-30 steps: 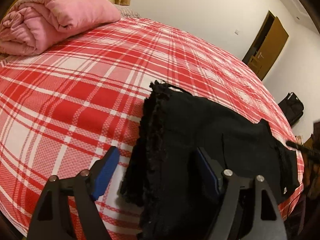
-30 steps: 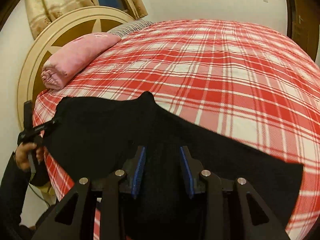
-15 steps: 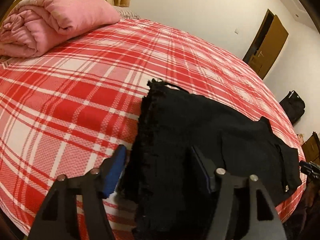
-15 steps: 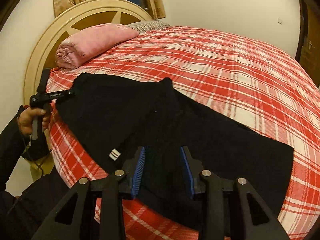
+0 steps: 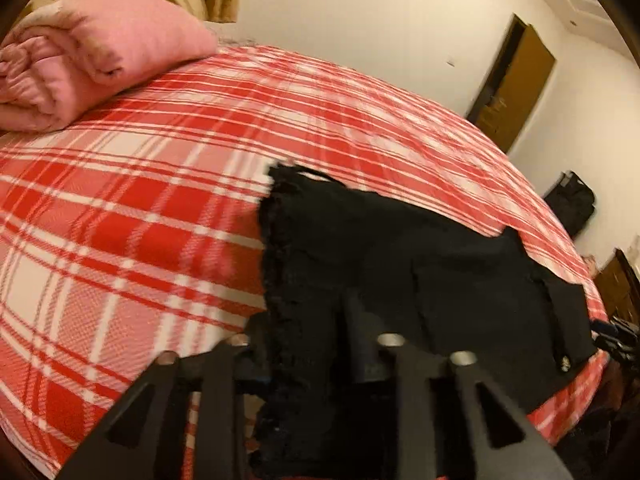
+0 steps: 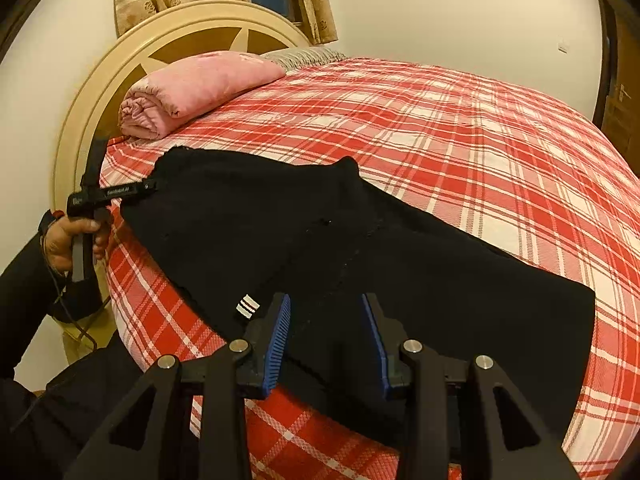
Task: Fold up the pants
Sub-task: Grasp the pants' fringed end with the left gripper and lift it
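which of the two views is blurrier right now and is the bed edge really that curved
Left wrist view: motion-smeared, so the black pants and the closing left gripper around their frayed hem look soft. Right wrist view: sharp; blue pads crisp. The red plaid bedspread bulges in both from fisheye distortion, under warm indoor light.

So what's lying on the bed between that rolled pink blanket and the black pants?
Nothing: only bare red plaid bedspread separates the pink blanket from the black pants, seen in both wrist views.
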Action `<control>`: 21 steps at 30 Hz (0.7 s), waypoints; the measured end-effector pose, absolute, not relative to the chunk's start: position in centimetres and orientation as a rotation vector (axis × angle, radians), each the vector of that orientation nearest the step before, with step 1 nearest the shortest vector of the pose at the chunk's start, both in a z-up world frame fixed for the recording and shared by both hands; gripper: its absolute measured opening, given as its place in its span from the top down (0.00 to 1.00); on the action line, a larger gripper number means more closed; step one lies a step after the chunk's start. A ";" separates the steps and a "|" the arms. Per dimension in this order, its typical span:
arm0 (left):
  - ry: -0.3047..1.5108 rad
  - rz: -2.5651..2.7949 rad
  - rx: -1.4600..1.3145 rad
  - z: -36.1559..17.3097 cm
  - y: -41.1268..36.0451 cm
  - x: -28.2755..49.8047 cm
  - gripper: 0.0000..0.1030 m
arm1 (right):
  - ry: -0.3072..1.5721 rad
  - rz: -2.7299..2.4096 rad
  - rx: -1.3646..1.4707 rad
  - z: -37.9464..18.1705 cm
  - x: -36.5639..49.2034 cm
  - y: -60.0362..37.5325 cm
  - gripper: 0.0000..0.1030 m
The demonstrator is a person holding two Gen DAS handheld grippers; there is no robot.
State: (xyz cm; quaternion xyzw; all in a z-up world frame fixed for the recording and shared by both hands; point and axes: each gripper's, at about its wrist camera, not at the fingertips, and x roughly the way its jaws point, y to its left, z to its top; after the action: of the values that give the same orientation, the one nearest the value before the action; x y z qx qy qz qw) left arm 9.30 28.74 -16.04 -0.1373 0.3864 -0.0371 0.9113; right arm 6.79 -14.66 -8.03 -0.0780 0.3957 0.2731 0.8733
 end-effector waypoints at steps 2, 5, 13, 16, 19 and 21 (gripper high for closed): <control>0.792 0.000 -0.246 -16.3 29.1 9.1 0.23 | 0.823 0.571 -0.154 -8.0 6.9 -14.6 0.63; 0.792 -0.023 -0.274 -16.9 29.4 8.8 0.26 | 0.822 0.573 -0.148 -8.1 7.0 -14.3 0.63; 0.827 -0.168 -0.357 -16.0 29.2 9.2 0.80 | 0.795 0.567 -0.151 -7.6 6.5 -14.7 0.63; 0.795 -0.173 -0.383 -15.2 29.2 8.6 0.82 | 0.794 0.541 -0.133 -7.5 6.8 -15.5 0.63; 0.754 -0.175 -0.390 -13.4 28.5 8.0 0.82 | 0.795 0.521 -0.106 -7.3 7.2 -16.3 0.63; 0.731 -0.181 -0.387 -12.4 28.1 7.8 0.83 | 0.793 0.510 -0.097 -7.2 7.3 -16.7 0.63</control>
State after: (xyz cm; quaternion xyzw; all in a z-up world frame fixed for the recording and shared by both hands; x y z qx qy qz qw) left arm 7.79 28.10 -12.45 -0.1876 0.3546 -0.0877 0.9118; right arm 7.26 -16.68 -7.21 -0.0465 0.3819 0.2457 0.8897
